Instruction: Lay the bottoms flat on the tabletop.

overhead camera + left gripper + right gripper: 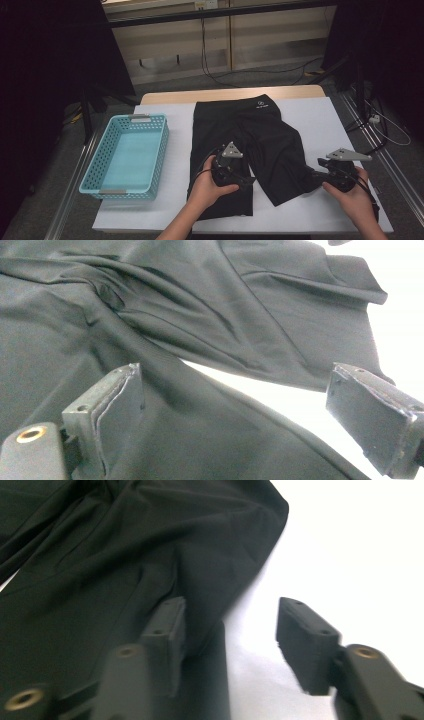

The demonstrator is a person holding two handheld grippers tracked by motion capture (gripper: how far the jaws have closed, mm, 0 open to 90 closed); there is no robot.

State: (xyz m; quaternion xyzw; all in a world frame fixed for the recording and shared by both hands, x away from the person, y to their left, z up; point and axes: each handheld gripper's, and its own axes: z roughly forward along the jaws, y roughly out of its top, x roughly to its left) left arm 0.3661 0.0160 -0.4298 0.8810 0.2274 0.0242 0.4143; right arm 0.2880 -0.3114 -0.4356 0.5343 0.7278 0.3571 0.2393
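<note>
A pair of black shorts [250,135] lies flat on the white-covered table [320,120], waistband at the far side, the two legs spread toward me. My left gripper [248,181] is at the inner edge of the left leg. In the left gripper view its jaws [235,375] stand wide apart, one over the cloth [200,315] and one over the white gap between the legs. My right gripper [312,176] is at the outer corner of the right leg. Its jaws [231,605] are apart, with the left one on the cloth [100,555] and the right one over bare table.
A turquoise perforated basket [97,162] stands empty on the left part of the table. Bare white cover lies to the right of the shorts and along the front edge. Cables and metal rails run on the floor around the table.
</note>
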